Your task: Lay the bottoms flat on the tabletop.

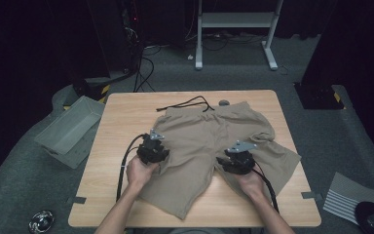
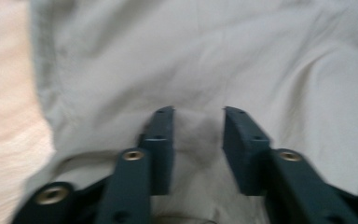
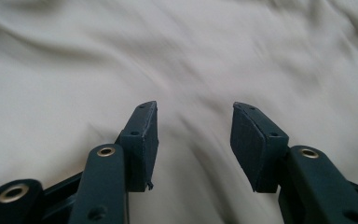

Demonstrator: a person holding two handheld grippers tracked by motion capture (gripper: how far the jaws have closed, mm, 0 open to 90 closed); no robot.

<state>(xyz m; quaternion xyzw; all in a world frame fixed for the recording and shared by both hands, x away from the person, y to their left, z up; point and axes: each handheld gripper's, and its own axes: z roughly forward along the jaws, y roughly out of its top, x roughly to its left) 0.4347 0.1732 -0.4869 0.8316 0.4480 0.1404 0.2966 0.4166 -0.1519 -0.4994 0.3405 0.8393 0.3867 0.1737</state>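
High view: my left gripper (image 1: 157, 149) and right gripper (image 1: 237, 161) sit released over the khaki shorts (image 1: 209, 141); a shallow pinch could slip.

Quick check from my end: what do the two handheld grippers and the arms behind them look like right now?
The left gripper and right gripper are compact black units, each topped by a grey three-cornered plate, with a black cable trailing back along the forearm. Up close, the jaws are dark blue-black with flat rectangular pads and brass-coloured rivets. The forearms are bare, no sleeves showing.
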